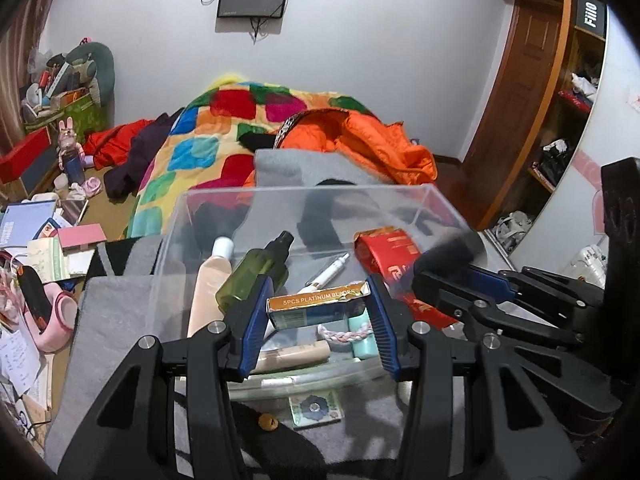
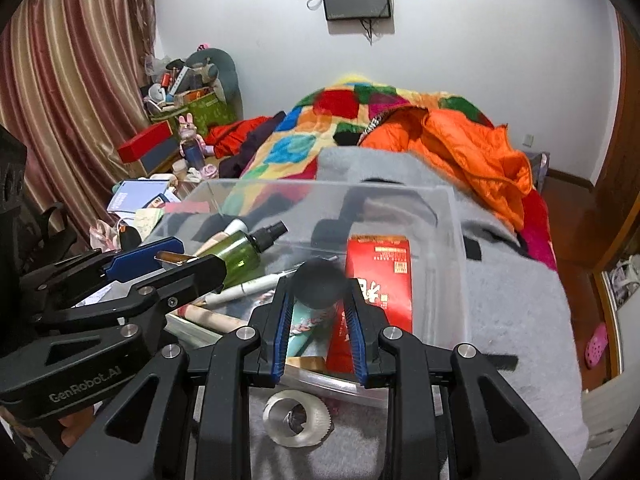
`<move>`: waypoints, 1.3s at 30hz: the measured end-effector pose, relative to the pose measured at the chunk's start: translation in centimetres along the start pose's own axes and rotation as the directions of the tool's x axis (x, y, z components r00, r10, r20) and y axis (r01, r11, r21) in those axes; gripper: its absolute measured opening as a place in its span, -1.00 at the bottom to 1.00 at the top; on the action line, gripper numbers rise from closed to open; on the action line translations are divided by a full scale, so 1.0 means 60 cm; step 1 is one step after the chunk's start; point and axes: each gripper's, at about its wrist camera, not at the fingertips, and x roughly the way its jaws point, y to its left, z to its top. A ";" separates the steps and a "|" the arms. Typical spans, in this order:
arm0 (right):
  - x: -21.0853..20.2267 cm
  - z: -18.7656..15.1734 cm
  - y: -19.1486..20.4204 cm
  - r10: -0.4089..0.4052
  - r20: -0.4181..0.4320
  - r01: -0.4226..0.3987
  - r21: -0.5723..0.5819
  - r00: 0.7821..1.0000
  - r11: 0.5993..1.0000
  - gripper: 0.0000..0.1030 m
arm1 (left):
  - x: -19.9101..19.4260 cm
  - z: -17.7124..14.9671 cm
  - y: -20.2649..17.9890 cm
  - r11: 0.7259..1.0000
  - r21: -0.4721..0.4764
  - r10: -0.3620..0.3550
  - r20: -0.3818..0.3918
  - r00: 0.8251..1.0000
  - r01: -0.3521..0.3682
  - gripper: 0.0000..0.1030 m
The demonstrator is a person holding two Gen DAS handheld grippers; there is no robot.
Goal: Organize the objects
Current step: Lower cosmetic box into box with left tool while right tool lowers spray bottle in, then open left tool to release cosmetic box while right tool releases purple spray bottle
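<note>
— What's the left tongs (image 1: 318, 312) got?
— A small box of blades (image 1: 318, 308), pinched between both fingers, held over the clear bin (image 1: 440, 200) on the grey blanket (image 1: 116, 320).
— And the right tongs (image 2: 318, 292)?
— Closed on a black round sponge (image 2: 318, 284), also above the bin.
— What's inside?
— A green spray bottle (image 1: 254, 276), a red packet (image 1: 390, 260), a white pen (image 1: 328, 274), a peach tube (image 1: 210, 288). A roll of tape (image 2: 296, 418) lies on the blanket just outside.
</note>
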 end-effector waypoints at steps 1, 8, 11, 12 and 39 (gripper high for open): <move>0.003 -0.002 -0.001 0.001 -0.006 -0.001 0.002 1.000 1.000 -0.55 | 0.005 -0.001 0.002 1.000 -0.003 0.000 -0.005 1.000 0.000 -0.09; 0.014 -0.003 -0.006 -0.009 -0.021 0.009 0.008 1.000 1.000 -0.55 | 0.032 -0.001 0.003 1.000 0.001 0.012 -0.031 0.999 -0.011 -0.09; 0.016 -0.003 -0.006 -0.010 -0.028 0.010 0.007 1.000 1.000 -0.55 | 0.038 -0.003 0.003 1.000 0.005 0.011 -0.043 0.999 -0.011 -0.09; 0.016 -0.004 -0.006 -0.009 -0.030 0.010 0.007 1.000 1.000 -0.55 | 0.039 -0.004 0.002 1.000 0.006 0.010 -0.045 0.999 -0.010 -0.06; -0.116 -0.047 0.002 -0.021 0.098 0.023 -0.019 0.995 1.000 0.05 | -0.093 -0.028 0.008 0.999 0.018 0.039 0.074 0.996 -0.040 0.76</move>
